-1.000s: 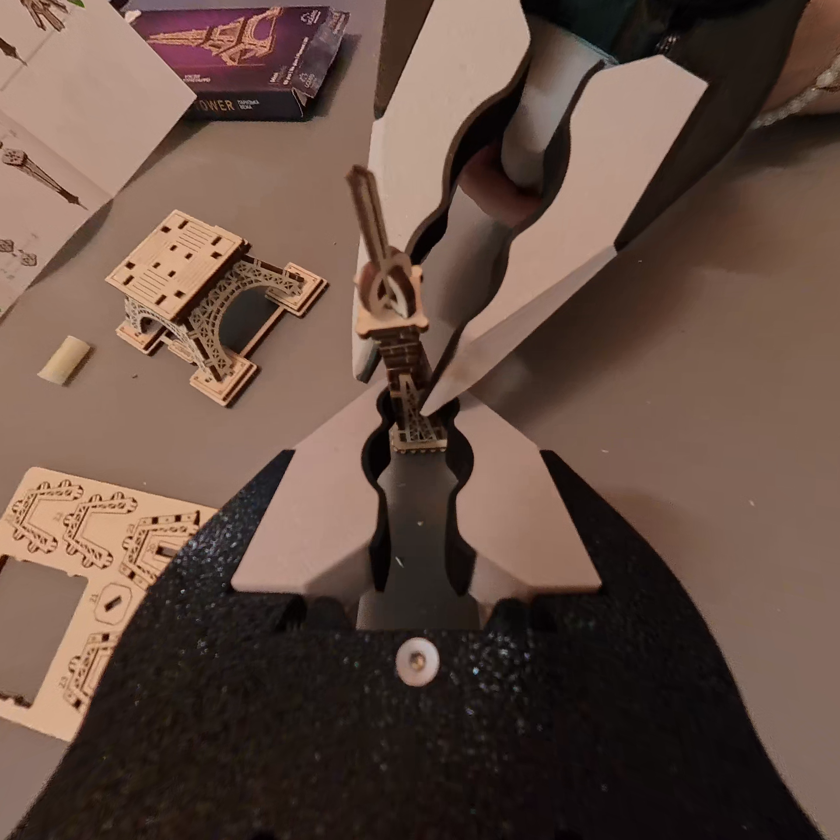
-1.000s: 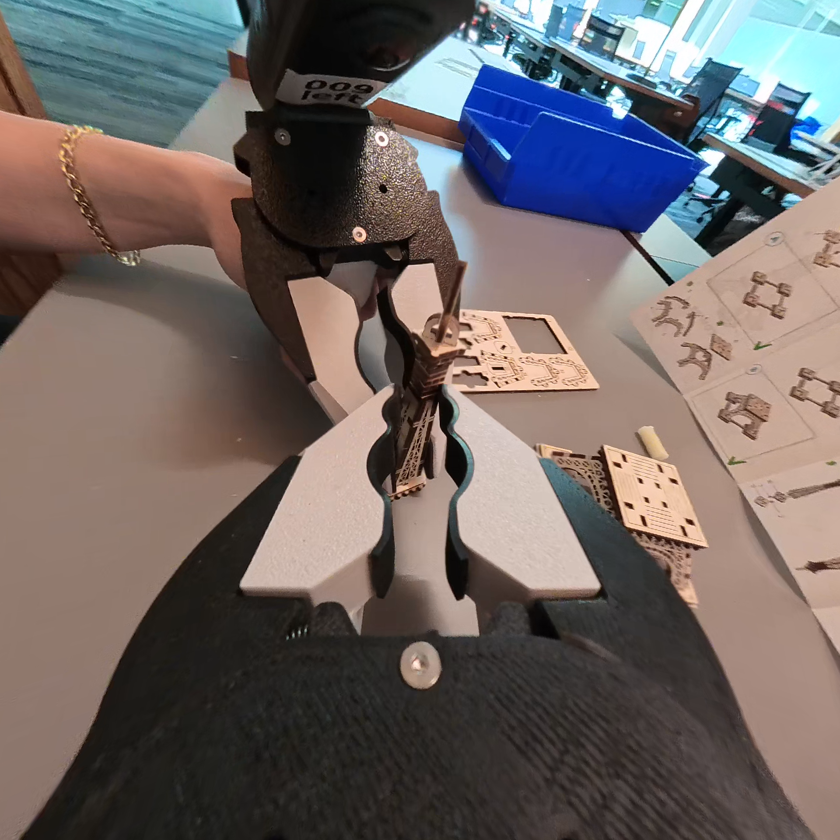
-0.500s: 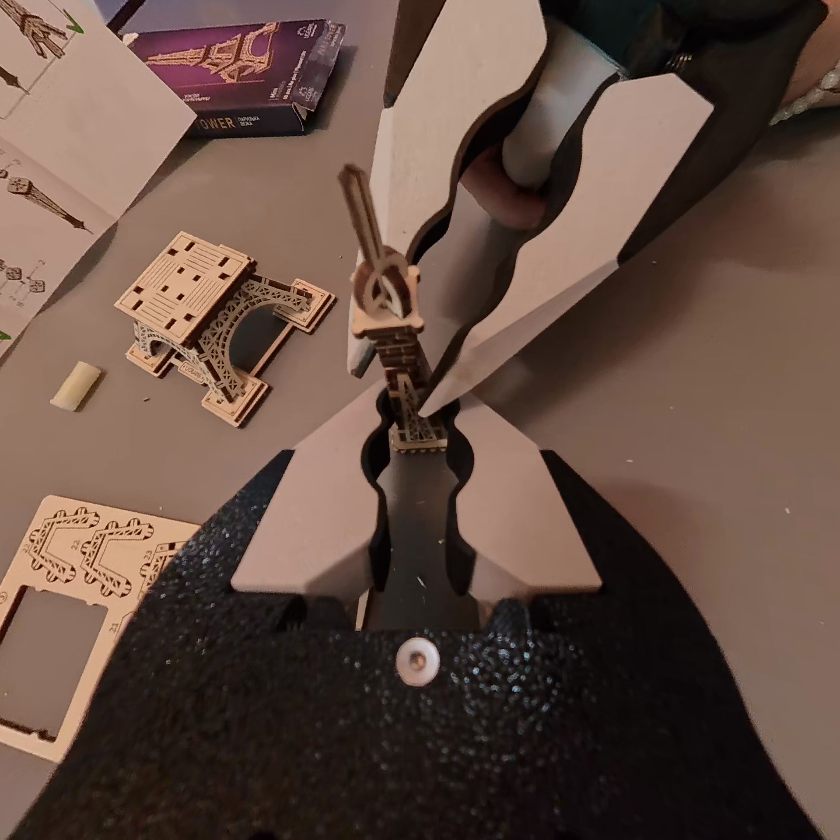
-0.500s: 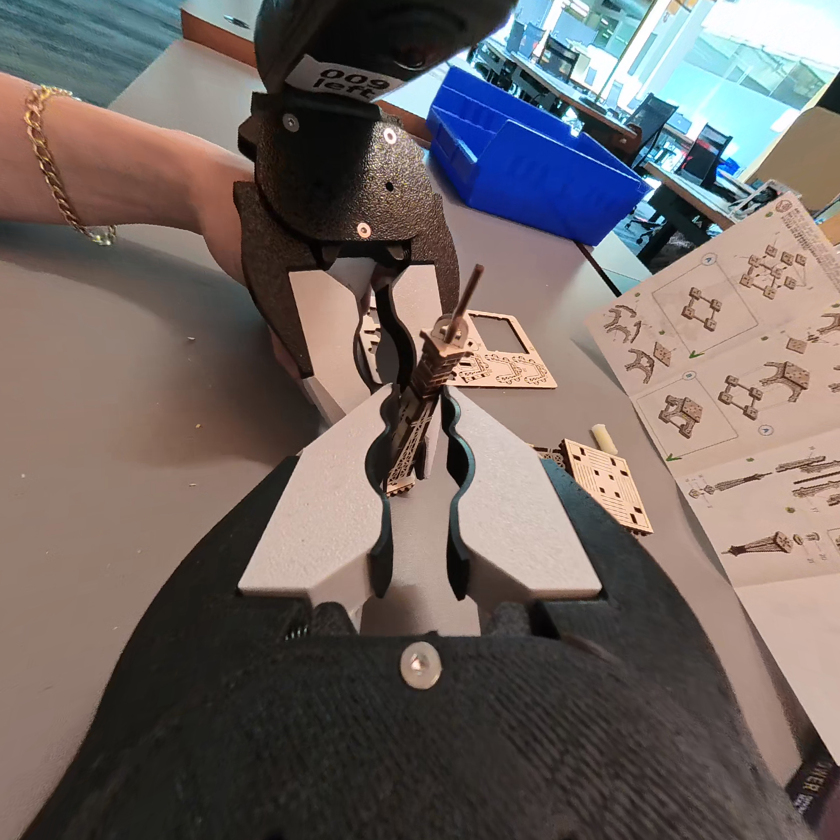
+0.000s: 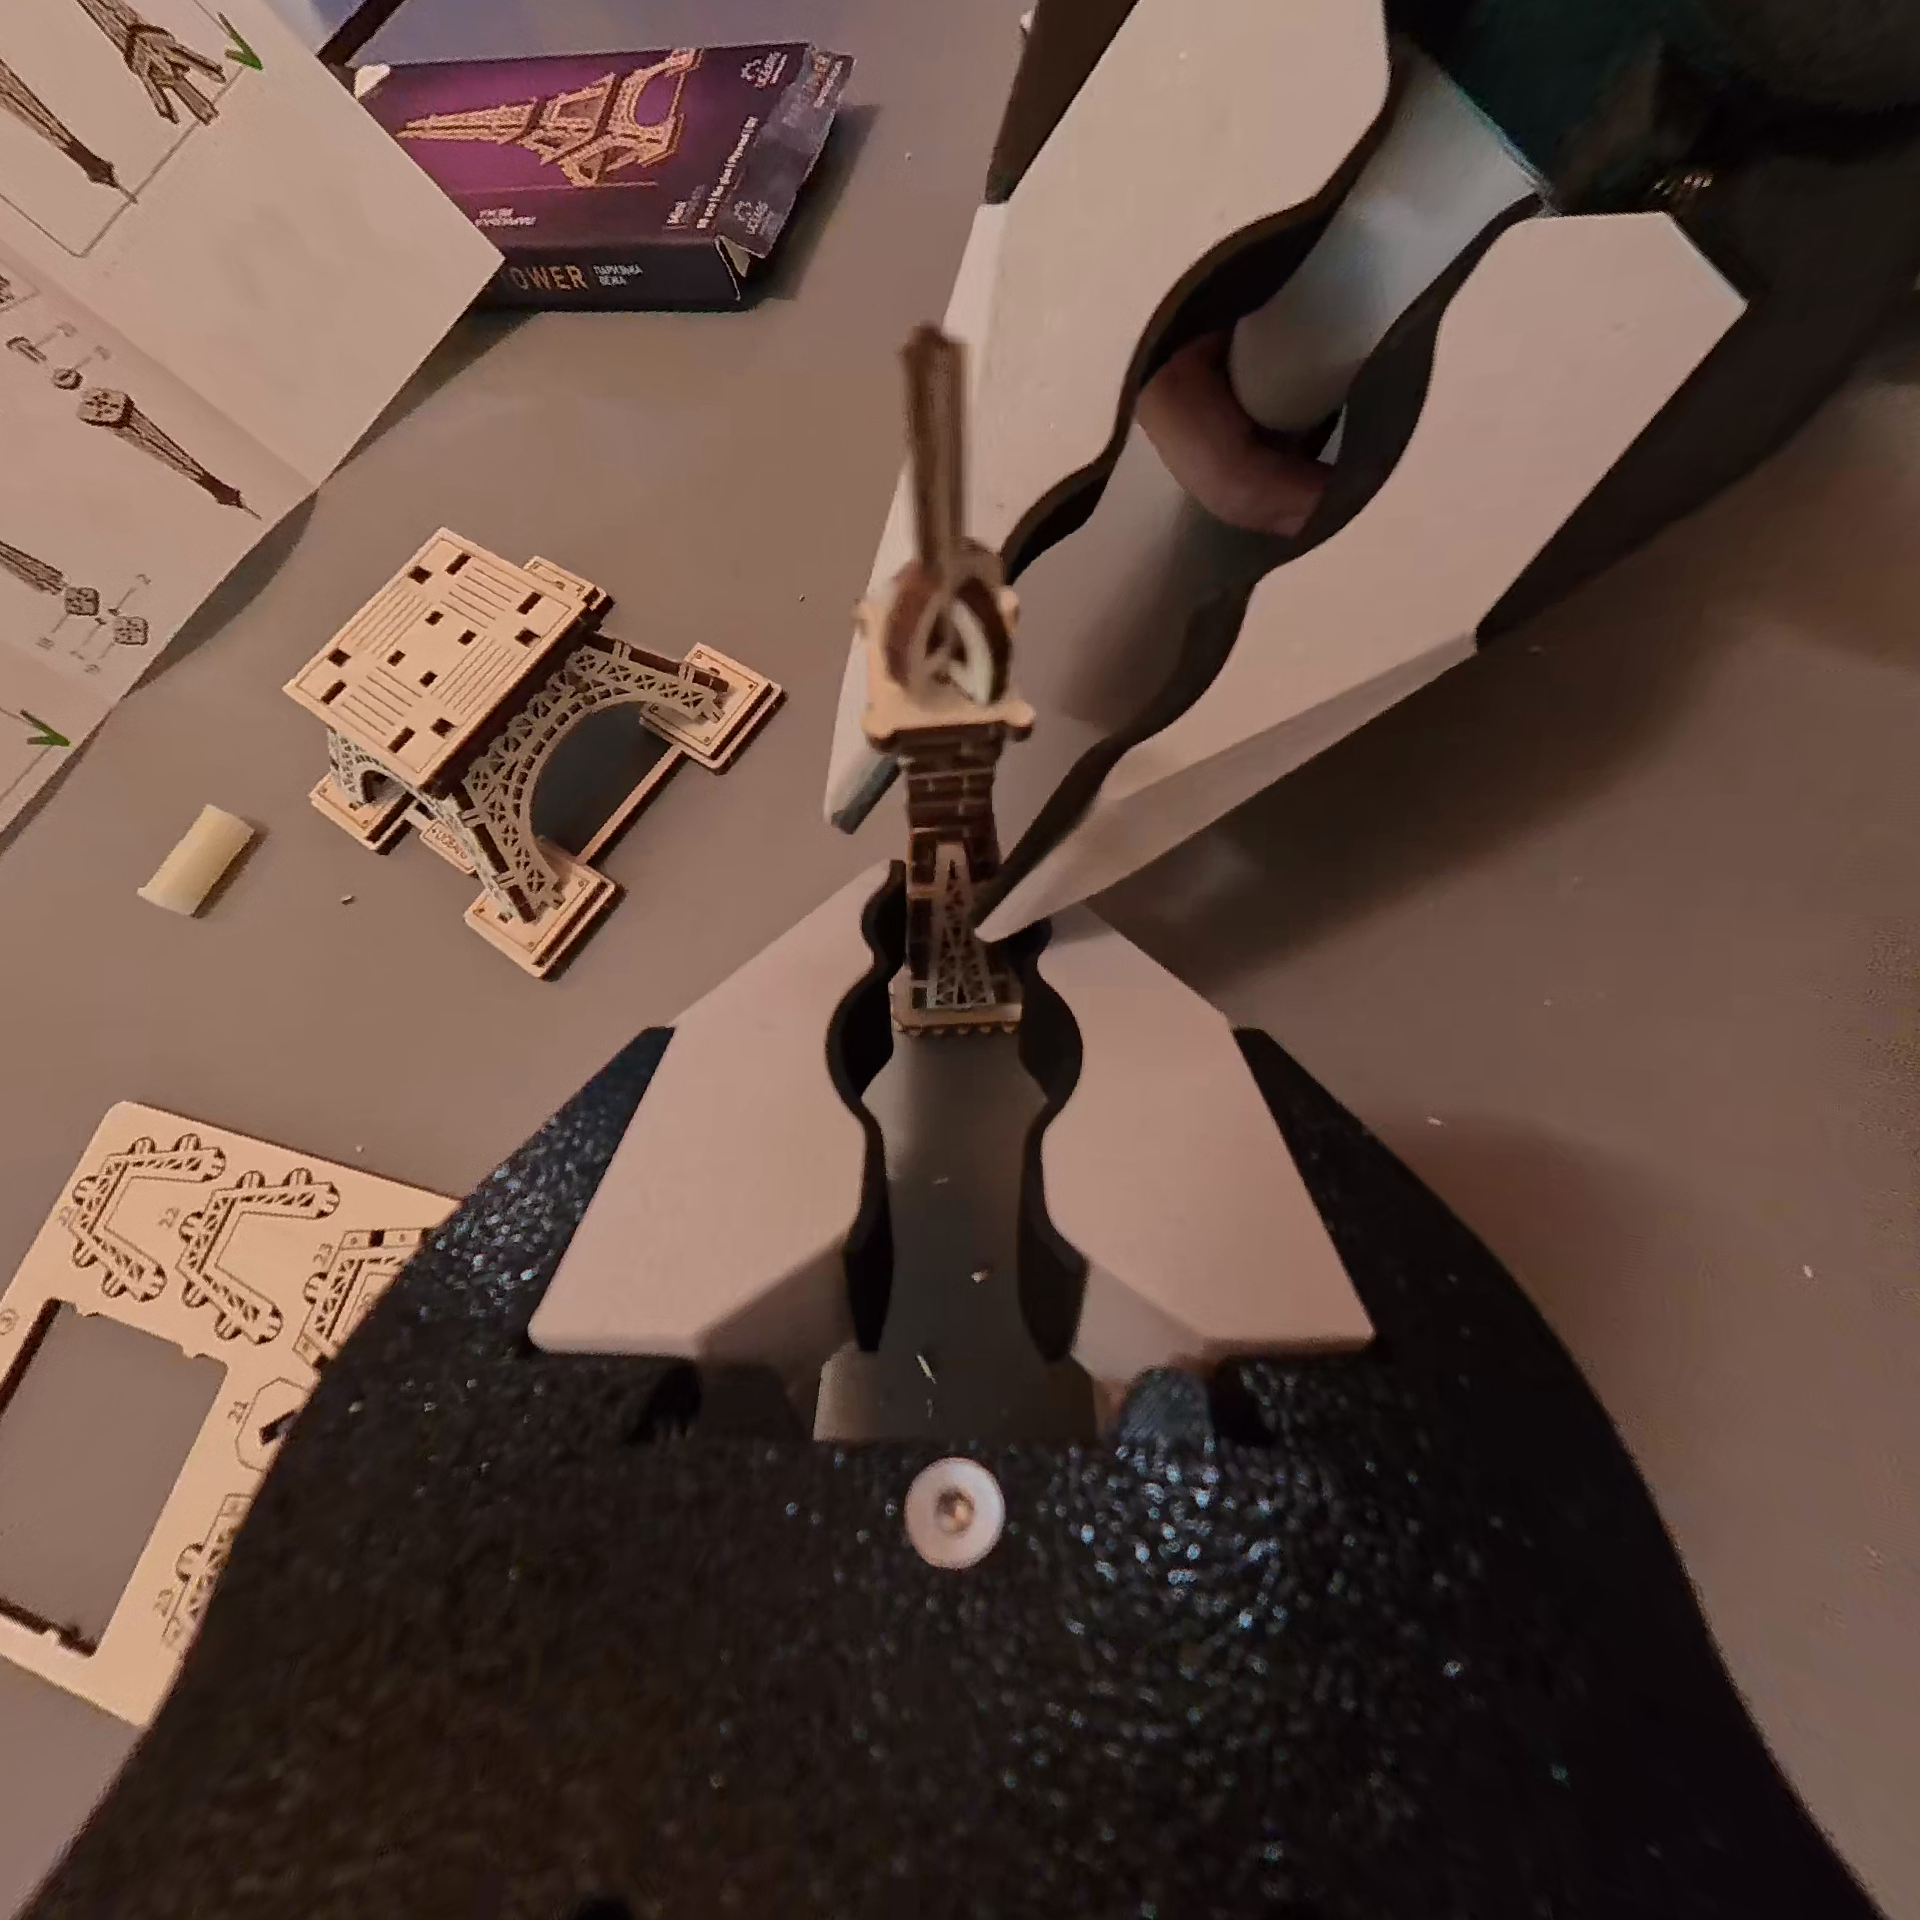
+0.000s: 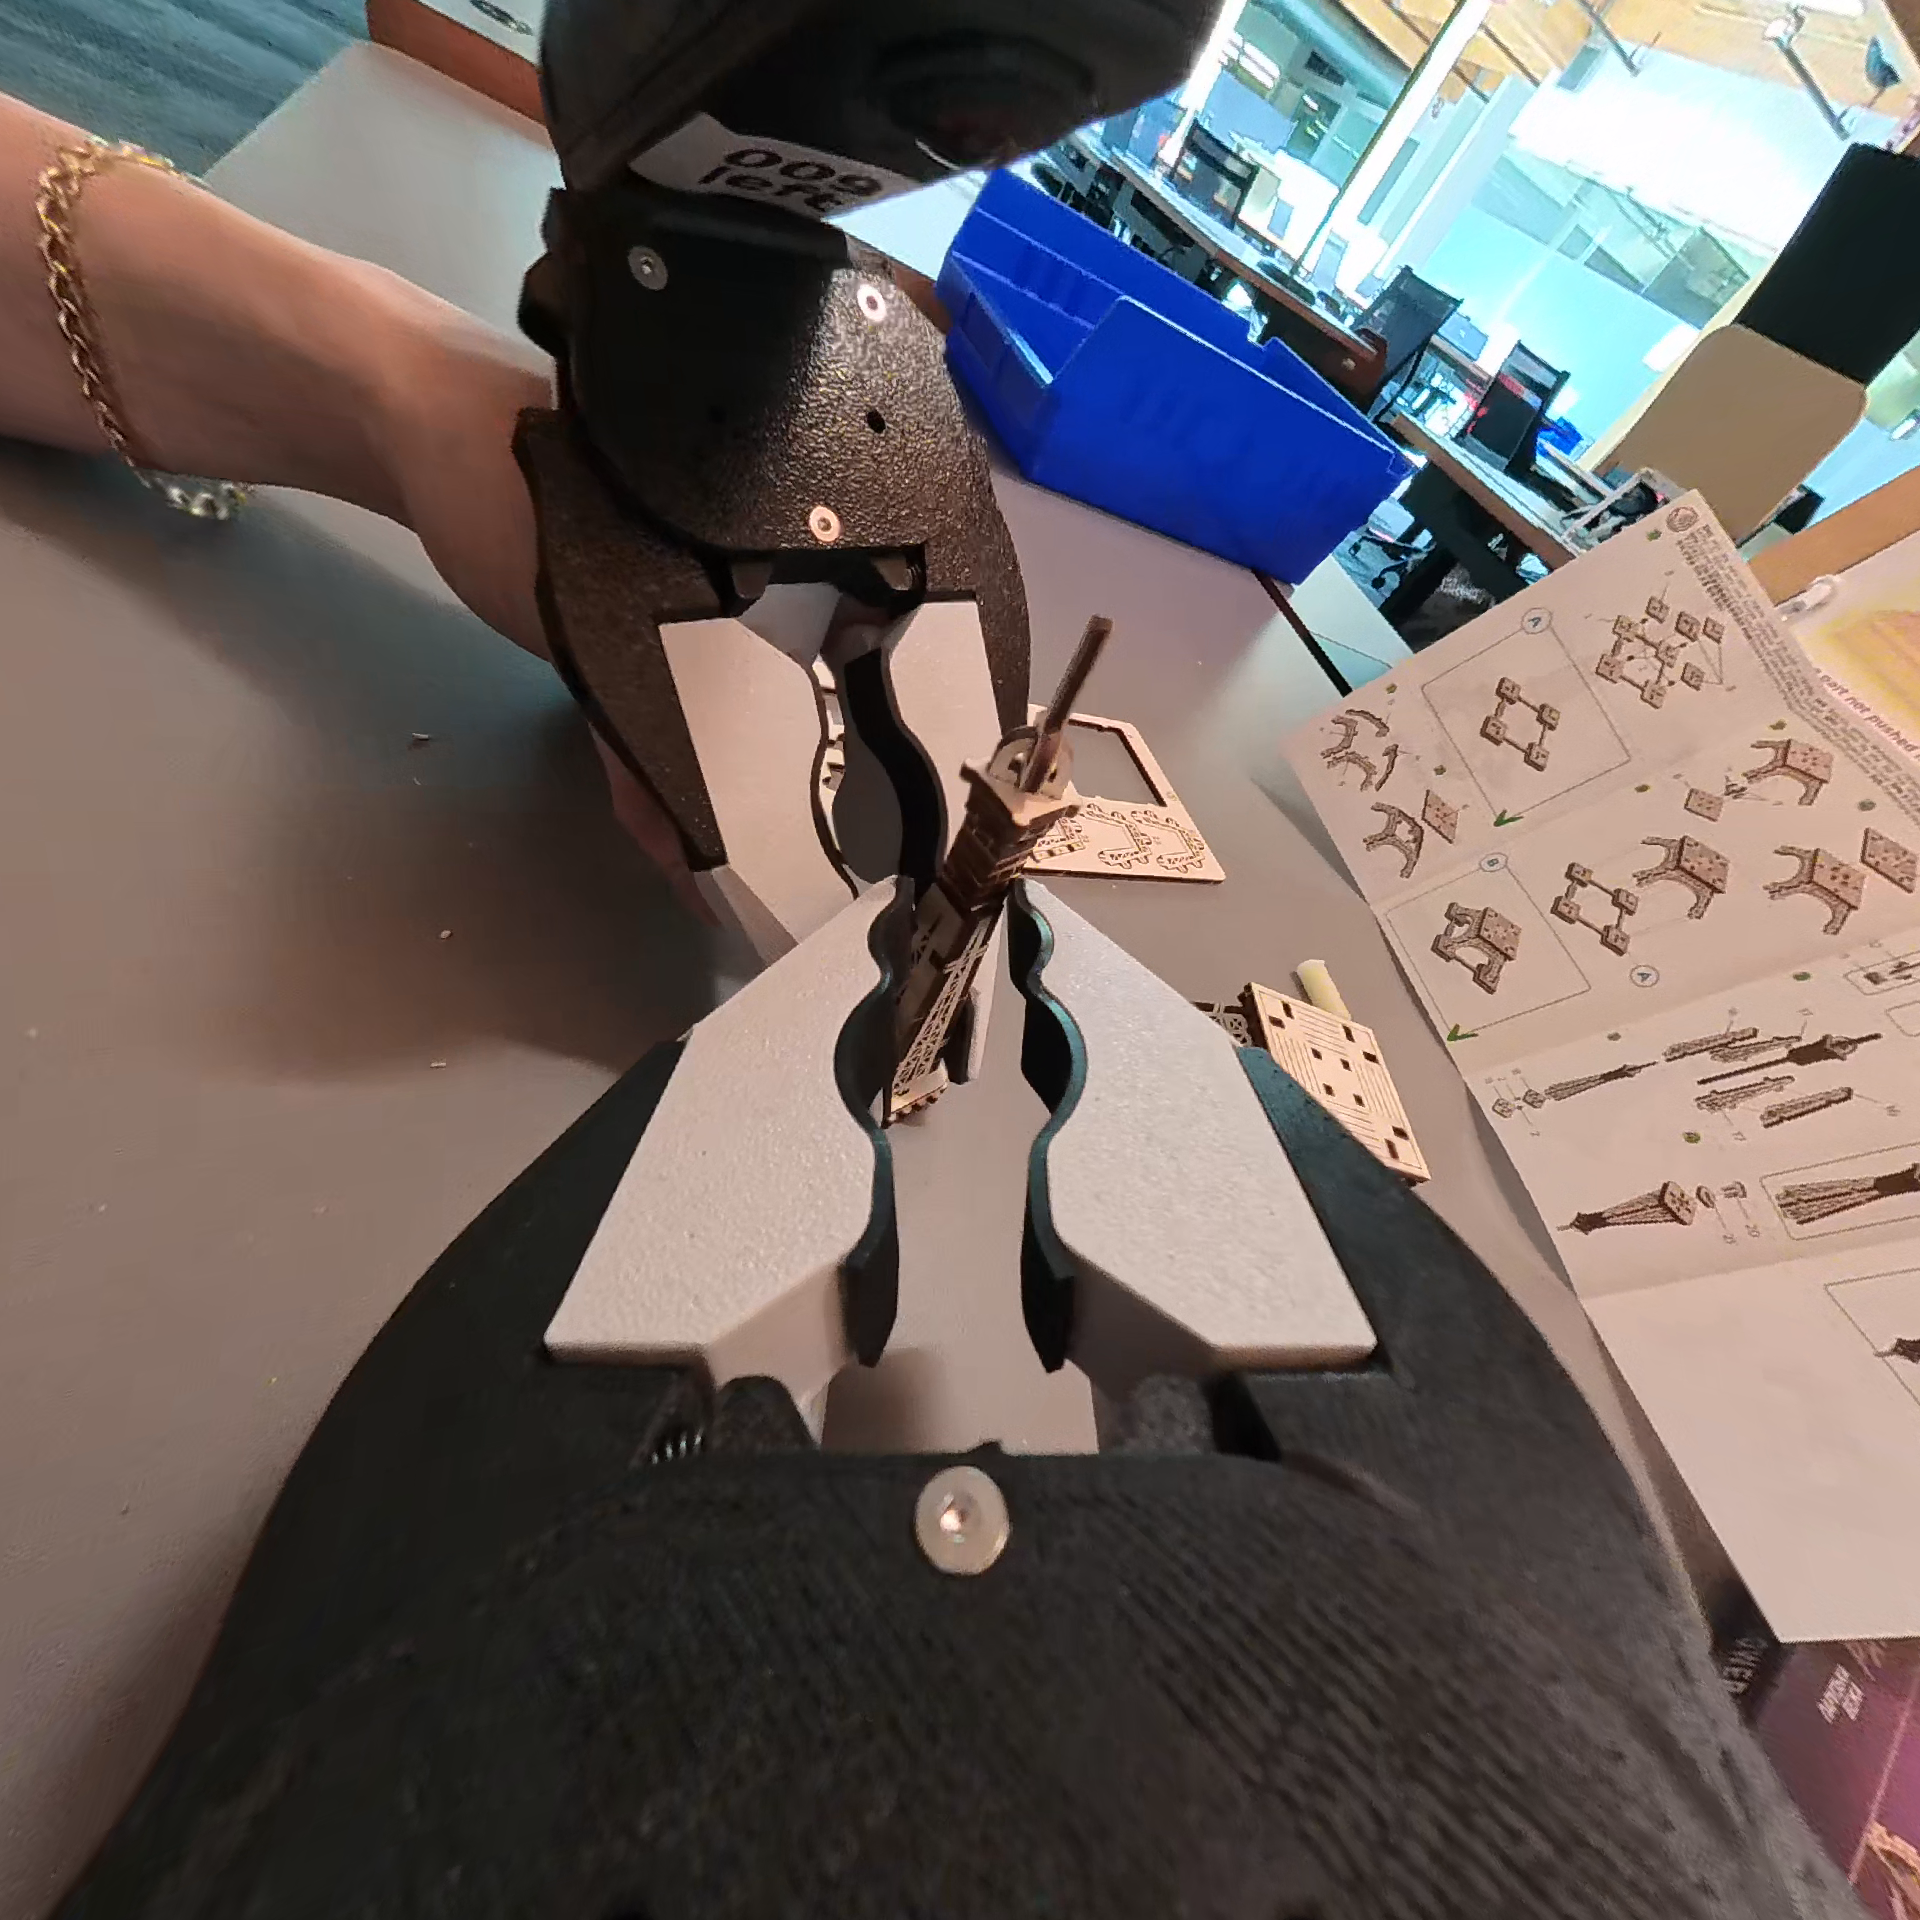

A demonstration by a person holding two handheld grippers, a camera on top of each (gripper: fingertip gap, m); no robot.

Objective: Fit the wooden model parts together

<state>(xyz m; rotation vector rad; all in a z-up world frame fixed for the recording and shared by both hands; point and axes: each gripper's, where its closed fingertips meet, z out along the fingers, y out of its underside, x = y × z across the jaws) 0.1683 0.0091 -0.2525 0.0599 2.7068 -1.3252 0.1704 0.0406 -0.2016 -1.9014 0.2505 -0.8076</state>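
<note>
A slim wooden tower spire [image 5: 945,790] stands nearly upright between both grippers, just above the grey table. My left gripper [image 5: 961,914] is shut on its lattice foot. My right gripper [image 6: 951,914] is shut on the same lower part from the opposite side, and the spire [image 6: 987,862] leans to the right in that view. In the left wrist view the right gripper [image 5: 925,862] reaches in from the upper right, one fingertip inside my left jaws. The arched wooden tower base [image 5: 488,748] stands on the table to the left, apart from both grippers; it also shows in the right wrist view [image 6: 1340,1081].
A laser-cut parts sheet [image 5: 135,1299] lies at the near left. A paper instruction sheet [image 5: 156,312] and a purple box [image 5: 623,177] lie beyond the base. A small cream cylinder [image 5: 197,857] lies beside it. A blue bin [image 6: 1164,416] stands at the table's far edge.
Both grippers keep their hold on the spire. Together they have shifted a little toward the tower base, and the spire leans more to the right in the right wrist view.
</note>
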